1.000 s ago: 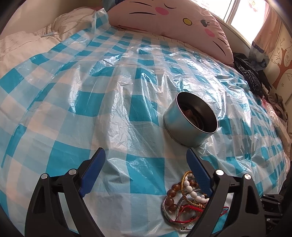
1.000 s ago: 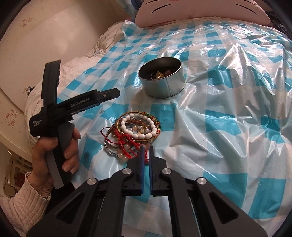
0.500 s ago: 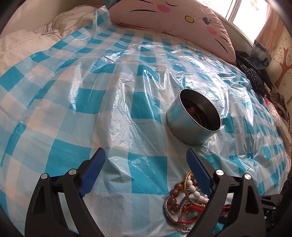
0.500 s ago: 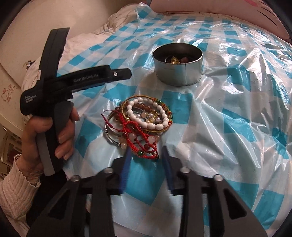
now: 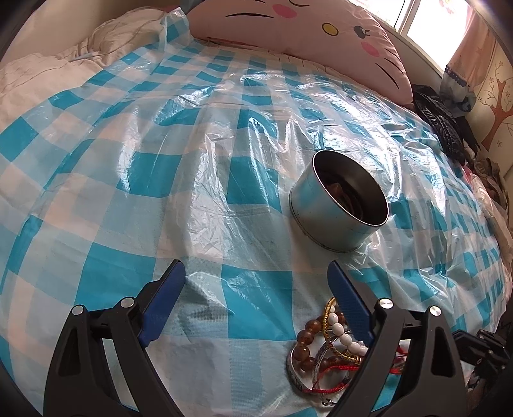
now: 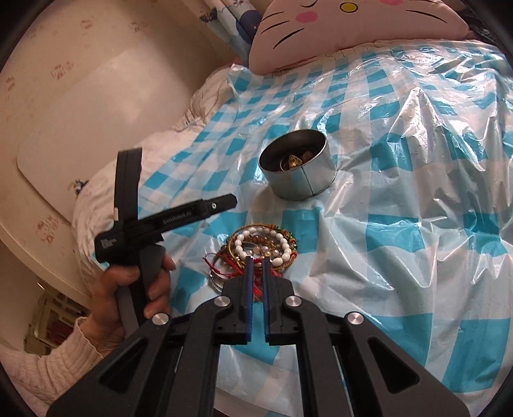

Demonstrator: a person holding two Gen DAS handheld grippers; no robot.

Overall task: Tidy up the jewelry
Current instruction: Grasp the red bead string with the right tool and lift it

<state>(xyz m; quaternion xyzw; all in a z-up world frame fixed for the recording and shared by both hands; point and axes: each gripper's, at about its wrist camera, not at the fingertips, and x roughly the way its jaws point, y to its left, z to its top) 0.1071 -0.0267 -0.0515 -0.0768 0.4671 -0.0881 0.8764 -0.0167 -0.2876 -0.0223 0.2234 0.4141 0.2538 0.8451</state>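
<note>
A pile of bracelets (image 6: 263, 247) lies on the blue-checked plastic sheet: white beads, brown beads, gold cord, red string, a silver bangle. It also shows in the left wrist view (image 5: 323, 349), under my left gripper's right finger. A round metal tin (image 6: 298, 170) holding some jewelry stands beyond the pile; it also shows in the left wrist view (image 5: 340, 202). My right gripper (image 6: 255, 261) is nearly shut over the pile's near edge, with red string (image 6: 256, 284) between its fingers. My left gripper (image 5: 256, 282) is wide open and empty above the sheet.
The plastic sheet (image 5: 192, 179) covers a bed. A pink cat-face pillow (image 5: 304, 25) lies at the head. White bedding (image 6: 109, 179) bunches at the left edge. Dark clothes (image 5: 442, 125) lie at the far right.
My right gripper opened half a second ago, then closed to a narrow gap on the red string at the pile's near edge. My left gripper stayed open and shifted only slightly.
</note>
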